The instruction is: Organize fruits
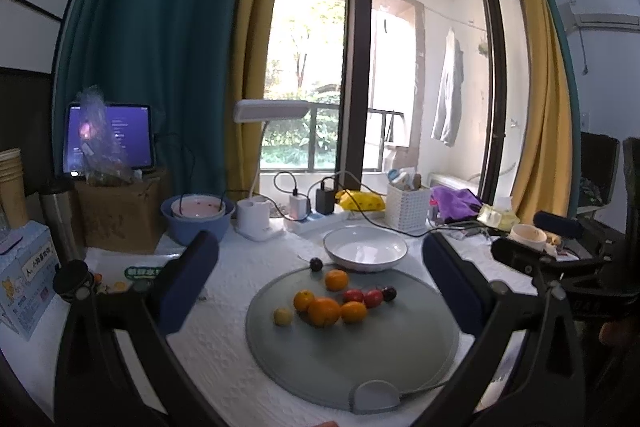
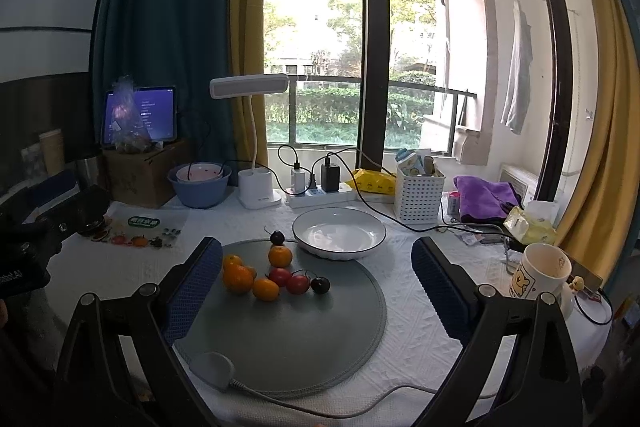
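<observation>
While both hand-held grippers hover wide open and empty over a white-clothed bench (image 2: 420, 311), a small heap of fruit sits on a round grey mat (image 2: 304, 339) at the centre of each view. The left hand-held gripper (image 1: 320, 291) frames the fruit between its blue-padded fingers (image 1: 188, 283); the right hand-held gripper (image 2: 316, 287) does the same from a spot further right.

Four oranges (image 1: 323, 311) cluster together, one of them (image 1: 336, 279) set slightly apart toward the back. Two red cherry tomatoes (image 1: 364, 297) touch each other beside a dark cherry (image 1: 389, 293). A pale yellow fruit (image 1: 283, 316) lies at the left of the group, and another dark cherry (image 1: 316, 263) rests at the mat's far edge.

Just behind the mat stands a shallow white plate (image 1: 365, 250) with nothing in it. In the left middle of the frame, a blue bowl (image 1: 197, 223) holds a pink one.

Behind, a white desk lamp (image 2: 256, 147), a power strip (image 2: 320, 195), a white basket (image 2: 418, 195) and a cartoon mug (image 2: 540, 275) line the bench before a large window with yellow and teal curtains.
</observation>
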`<state>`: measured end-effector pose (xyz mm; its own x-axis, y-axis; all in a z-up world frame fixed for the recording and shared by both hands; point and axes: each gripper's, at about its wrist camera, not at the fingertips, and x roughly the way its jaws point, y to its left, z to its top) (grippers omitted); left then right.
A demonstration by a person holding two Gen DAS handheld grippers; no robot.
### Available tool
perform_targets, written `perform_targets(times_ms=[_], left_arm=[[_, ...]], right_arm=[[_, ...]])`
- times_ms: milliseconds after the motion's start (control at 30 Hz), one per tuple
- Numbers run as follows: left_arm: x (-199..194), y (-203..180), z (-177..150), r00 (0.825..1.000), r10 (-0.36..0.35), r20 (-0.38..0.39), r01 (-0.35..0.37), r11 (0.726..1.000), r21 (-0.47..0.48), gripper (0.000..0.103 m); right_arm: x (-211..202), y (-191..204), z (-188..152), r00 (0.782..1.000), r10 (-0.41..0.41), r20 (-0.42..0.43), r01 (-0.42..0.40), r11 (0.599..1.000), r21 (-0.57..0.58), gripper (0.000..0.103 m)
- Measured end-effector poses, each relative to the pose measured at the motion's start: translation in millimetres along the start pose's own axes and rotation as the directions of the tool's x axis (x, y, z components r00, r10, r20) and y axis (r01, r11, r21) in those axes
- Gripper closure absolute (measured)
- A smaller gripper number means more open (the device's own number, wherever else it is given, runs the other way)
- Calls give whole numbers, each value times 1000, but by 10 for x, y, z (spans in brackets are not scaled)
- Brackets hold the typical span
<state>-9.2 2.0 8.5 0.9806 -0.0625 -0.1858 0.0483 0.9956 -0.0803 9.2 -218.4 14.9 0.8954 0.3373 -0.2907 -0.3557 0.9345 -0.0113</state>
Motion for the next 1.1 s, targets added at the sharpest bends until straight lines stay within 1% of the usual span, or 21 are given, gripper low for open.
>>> perform_targets(times_ms=[1100], left_arm=[[-18, 11, 44, 1000, -14, 9, 14, 1000, 1, 0]], right_arm=[[6, -5, 23, 1000, 3, 3, -3, 1000, 8, 6]])
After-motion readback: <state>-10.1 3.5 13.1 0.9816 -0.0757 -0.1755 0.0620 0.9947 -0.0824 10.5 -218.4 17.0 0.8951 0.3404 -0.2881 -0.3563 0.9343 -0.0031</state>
